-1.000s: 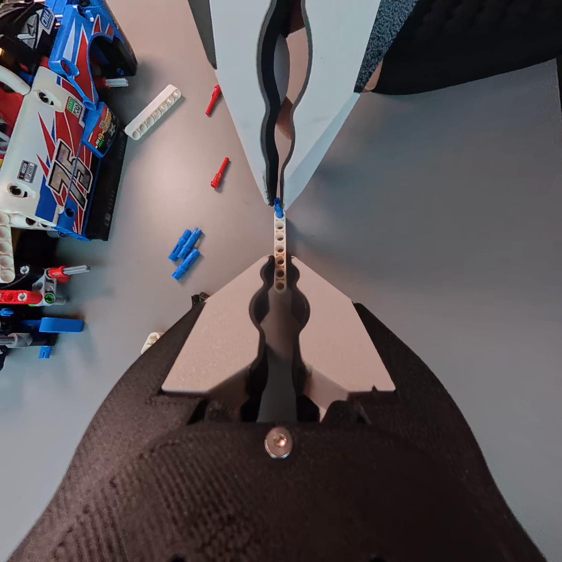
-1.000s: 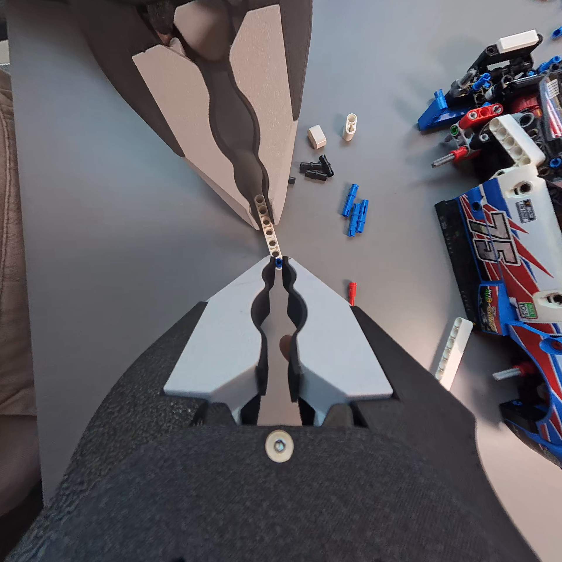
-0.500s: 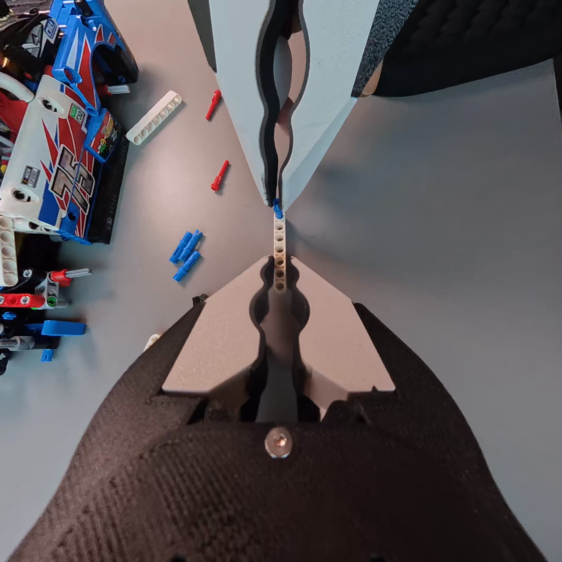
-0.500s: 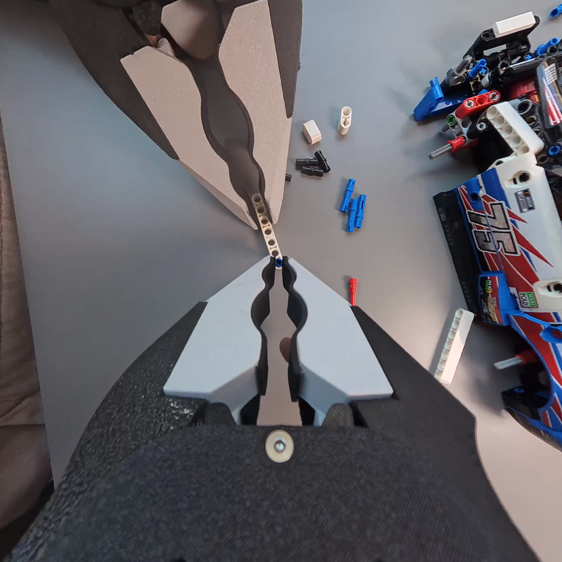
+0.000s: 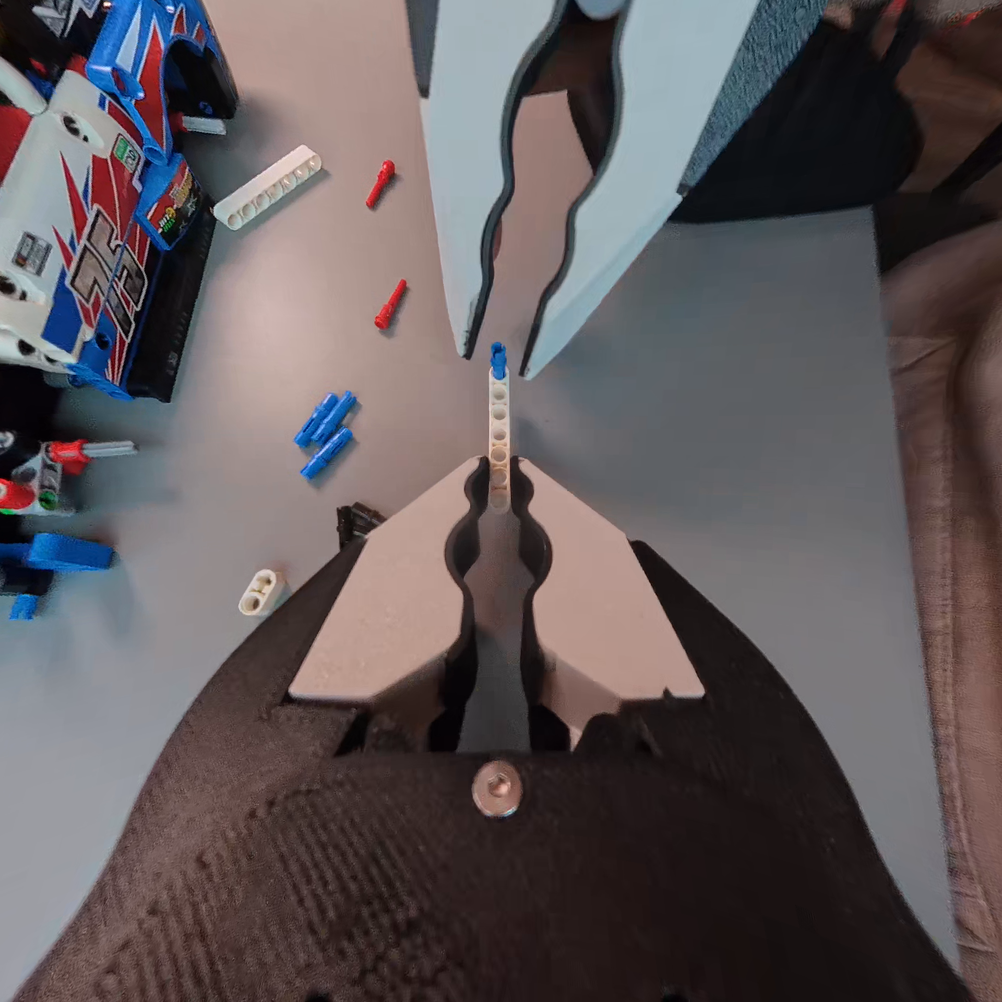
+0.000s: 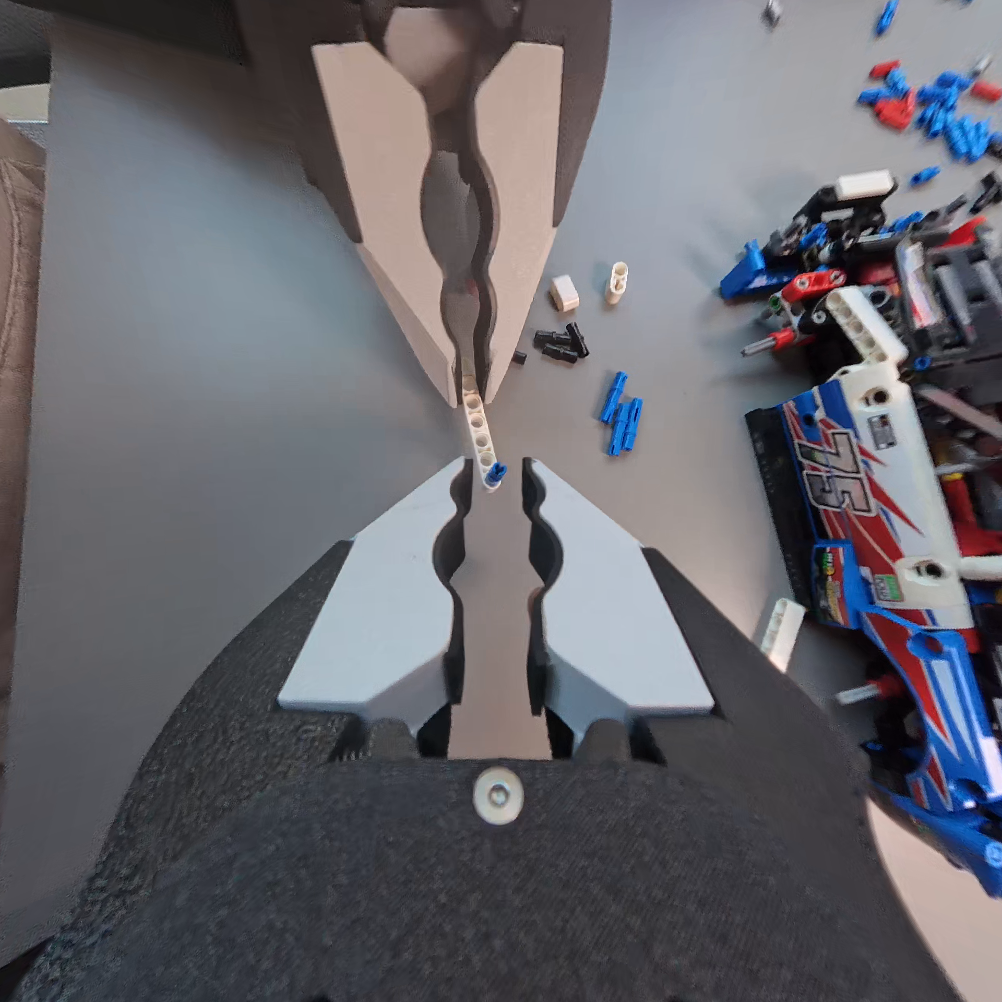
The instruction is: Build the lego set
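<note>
The partly built car (image 5: pixel 81 217) at the left edge of the left wrist view carries stickers with a large number and small logos on its white, blue and red panels. It sits on a plain grey desk (image 5: pixel 705 434); brown upholstery shows at the right edge. At frame centre, the left gripper (image 5: pixel 499 461) has its fingers pinching the near end of a white beam (image 5: pixel 499 423). A blue pin (image 5: pixel 498 355) sticks from the beam's far end, between the spread fingers of the right gripper (image 6: pixel 494 461), touching neither. Loose blue pins (image 5: pixel 325 434) lie left of the beam.
</note>
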The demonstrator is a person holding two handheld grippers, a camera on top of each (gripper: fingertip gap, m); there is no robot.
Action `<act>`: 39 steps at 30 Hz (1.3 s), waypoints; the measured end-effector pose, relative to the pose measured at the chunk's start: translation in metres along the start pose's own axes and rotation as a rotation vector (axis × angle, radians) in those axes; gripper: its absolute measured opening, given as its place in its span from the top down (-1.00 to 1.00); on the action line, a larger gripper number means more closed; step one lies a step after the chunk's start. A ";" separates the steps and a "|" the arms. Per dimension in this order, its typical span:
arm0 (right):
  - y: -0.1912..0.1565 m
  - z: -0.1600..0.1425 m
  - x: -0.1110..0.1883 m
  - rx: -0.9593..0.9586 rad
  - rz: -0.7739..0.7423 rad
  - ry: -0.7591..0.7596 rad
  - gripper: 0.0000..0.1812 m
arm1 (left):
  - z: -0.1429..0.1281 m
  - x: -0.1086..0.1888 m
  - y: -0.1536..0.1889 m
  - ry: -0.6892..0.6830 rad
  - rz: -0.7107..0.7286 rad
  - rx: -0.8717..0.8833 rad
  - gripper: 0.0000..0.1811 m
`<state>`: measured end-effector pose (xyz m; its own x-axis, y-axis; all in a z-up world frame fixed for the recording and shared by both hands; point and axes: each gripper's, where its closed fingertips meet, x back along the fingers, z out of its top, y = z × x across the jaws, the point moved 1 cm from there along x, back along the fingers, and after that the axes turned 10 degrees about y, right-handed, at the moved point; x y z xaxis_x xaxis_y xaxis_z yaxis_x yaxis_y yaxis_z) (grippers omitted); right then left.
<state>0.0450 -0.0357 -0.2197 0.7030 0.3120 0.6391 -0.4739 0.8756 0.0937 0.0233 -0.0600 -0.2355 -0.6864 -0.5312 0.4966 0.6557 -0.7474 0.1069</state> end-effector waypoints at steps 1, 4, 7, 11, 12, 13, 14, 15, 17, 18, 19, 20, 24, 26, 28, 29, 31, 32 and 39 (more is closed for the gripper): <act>0.000 0.003 0.003 0.055 -0.014 0.030 0.75 | 0.003 0.003 0.000 0.026 -0.028 0.057 0.94; 0.002 0.007 0.010 0.269 -0.098 0.068 0.52 | 0.013 0.011 0.004 0.109 -0.134 0.217 0.94; 0.000 0.009 0.010 0.437 -0.171 0.067 0.42 | 0.016 0.013 0.006 0.154 -0.213 0.341 0.94; 0.000 0.014 0.008 0.571 -0.261 0.071 0.48 | 0.018 0.012 0.010 0.173 -0.273 0.423 0.94; -0.001 0.014 0.007 0.585 -0.267 0.068 0.50 | 0.018 0.011 0.011 0.172 -0.276 0.434 0.94; -0.003 0.013 0.005 0.592 -0.264 0.060 0.53 | 0.017 0.010 0.011 0.171 -0.277 0.440 0.94; -0.003 0.013 0.004 0.594 -0.271 0.054 0.58 | 0.018 0.010 0.011 0.174 -0.281 0.449 0.94; -0.002 0.013 0.003 0.598 -0.288 0.047 0.65 | 0.018 0.010 0.011 0.179 -0.286 0.461 0.94; 0.000 0.010 0.001 0.605 -0.300 0.025 0.71 | 0.018 0.009 0.011 0.178 -0.286 0.477 0.94; 0.000 0.009 0.001 0.599 -0.303 0.019 0.71 | 0.017 0.009 0.010 0.179 -0.284 0.483 0.94; 0.001 0.009 0.001 0.589 -0.305 0.016 0.71 | 0.017 0.009 0.010 0.180 -0.284 0.492 0.94; 0.001 0.009 0.001 0.580 -0.307 0.017 0.72 | 0.018 0.009 0.009 0.186 -0.284 0.499 0.94; 0.006 0.011 0.005 0.525 -0.319 0.051 0.72 | 0.024 0.011 0.004 0.231 -0.257 0.483 0.93; 0.009 0.013 0.008 0.513 -0.338 0.071 0.72 | 0.023 0.011 0.003 0.219 -0.241 0.461 0.84; 0.012 0.014 0.010 0.522 -0.362 0.079 0.72 | 0.022 0.010 0.001 0.219 -0.217 0.443 0.90; 0.013 0.013 0.010 0.526 -0.366 0.070 0.72 | 0.022 0.010 0.000 0.217 -0.208 0.425 0.93; 0.015 0.008 0.007 0.552 -0.382 0.041 0.72 | 0.017 0.007 -0.002 0.184 -0.156 0.355 0.92; 0.016 0.005 0.005 0.575 -0.391 0.020 0.72 | 0.015 0.006 -0.004 0.165 -0.124 0.304 0.92; -0.003 -0.001 0.001 0.231 -0.164 0.063 0.72 | 0.000 -0.003 -0.011 0.010 0.083 -0.054 0.94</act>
<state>0.0479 -0.0372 -0.2203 0.8082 0.2020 0.5531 -0.4546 0.8112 0.3679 0.0180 -0.0502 -0.2378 -0.6338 -0.5962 0.4928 0.6928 -0.7209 0.0189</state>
